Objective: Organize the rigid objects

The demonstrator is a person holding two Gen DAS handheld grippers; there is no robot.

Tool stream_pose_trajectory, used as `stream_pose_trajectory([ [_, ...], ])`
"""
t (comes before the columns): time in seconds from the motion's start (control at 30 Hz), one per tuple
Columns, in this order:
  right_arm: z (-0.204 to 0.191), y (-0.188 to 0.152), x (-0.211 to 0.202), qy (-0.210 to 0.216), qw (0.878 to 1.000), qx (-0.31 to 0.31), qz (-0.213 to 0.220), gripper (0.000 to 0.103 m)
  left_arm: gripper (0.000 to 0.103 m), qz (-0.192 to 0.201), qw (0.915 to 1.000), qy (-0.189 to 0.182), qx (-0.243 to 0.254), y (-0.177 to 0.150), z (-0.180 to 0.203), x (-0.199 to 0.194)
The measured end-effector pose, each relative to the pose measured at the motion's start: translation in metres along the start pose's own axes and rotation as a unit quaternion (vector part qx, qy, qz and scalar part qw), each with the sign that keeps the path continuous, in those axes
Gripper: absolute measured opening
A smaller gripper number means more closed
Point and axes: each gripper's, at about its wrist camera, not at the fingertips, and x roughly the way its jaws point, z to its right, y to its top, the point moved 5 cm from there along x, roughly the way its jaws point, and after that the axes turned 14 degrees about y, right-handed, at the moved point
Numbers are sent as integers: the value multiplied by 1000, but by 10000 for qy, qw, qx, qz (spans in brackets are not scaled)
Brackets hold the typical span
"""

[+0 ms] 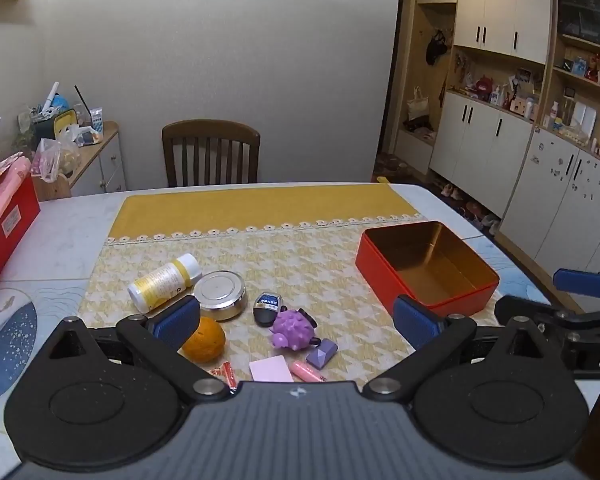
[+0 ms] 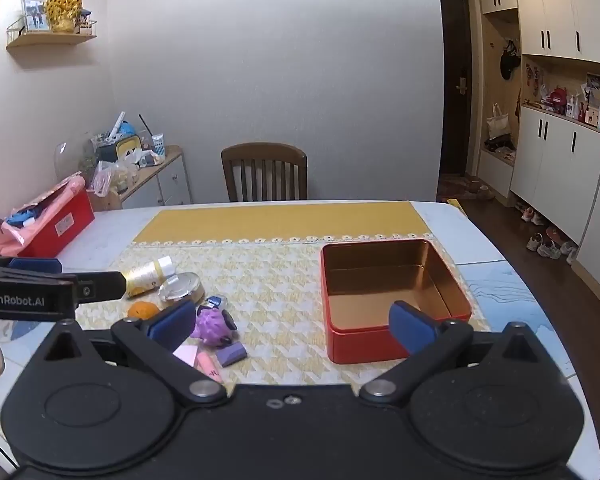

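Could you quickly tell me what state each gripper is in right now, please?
Left gripper: open wide, holding nothing, above the small items on the mat.
Right gripper: open wide, holding nothing, near the empty red tin.

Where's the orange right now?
The orange lies on the yellow mat at the left of the clutter, just in front of the round tin, partly behind the left gripper's left finger; it is not in the red box.

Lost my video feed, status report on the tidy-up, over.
Left claw and right claw open, holding nothing. Red tin bare inside; orange, purple spiky toy and round tin loose on the mat. Nothing blocking.
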Motion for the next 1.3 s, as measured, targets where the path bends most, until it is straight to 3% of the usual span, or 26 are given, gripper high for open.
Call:
stream_pose_trajectory([
  [0.1,-4,2,0,45,10000,1,74,103,103,-121,9999,-85,-32,3,-4,0],
  [0.13,-7,3,1,46,10000,-40,65,103,103,23,9999,-117,-2,0,-1,-7],
  [0.37,-8,4,-4,141,9998,-5,113,103,103,1,9994,-308,-183,-2,-7,-8],
  [0.87,-20,5,4,251,9996,-129,87,103,103,183,9995,-262,-12,1,-8,-13],
  [1.3,-27,12,17,359,9991,-233,52,103,103,175,9994,-204,-217,5,-23,-3],
])
